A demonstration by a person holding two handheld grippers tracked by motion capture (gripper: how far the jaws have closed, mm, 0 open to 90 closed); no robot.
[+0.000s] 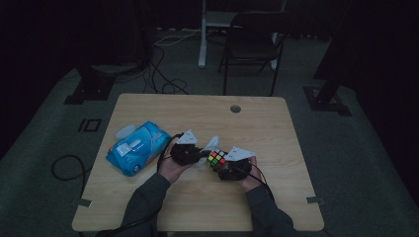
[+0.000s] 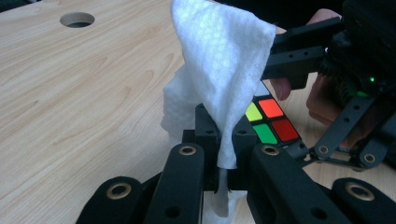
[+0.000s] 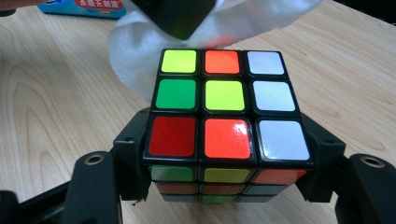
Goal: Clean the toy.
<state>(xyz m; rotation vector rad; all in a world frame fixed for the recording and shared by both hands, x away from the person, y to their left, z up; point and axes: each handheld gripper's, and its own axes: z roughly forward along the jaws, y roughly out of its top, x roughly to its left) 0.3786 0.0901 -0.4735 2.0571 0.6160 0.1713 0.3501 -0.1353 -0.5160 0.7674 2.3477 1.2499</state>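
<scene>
A scrambled puzzle cube (image 3: 224, 116) with coloured stickers sits clamped between the jaws of my right gripper (image 3: 226, 154). In the high view the cube (image 1: 216, 158) is held just above the table's middle, beside my right gripper (image 1: 231, 165). My left gripper (image 2: 219, 163) is shut on a white wet wipe (image 2: 224, 70), which stands up from its jaws and drapes against the cube (image 2: 271, 122). From above, the wipe (image 1: 211, 143) shows between my left gripper (image 1: 190, 152) and the cube.
A blue pack of wet wipes (image 1: 137, 147) lies on the left half of the wooden table (image 1: 257, 123). A round cable hole (image 1: 235, 108) is near the far edge. A dark chair (image 1: 252, 44) stands beyond the table, with cables on the floor.
</scene>
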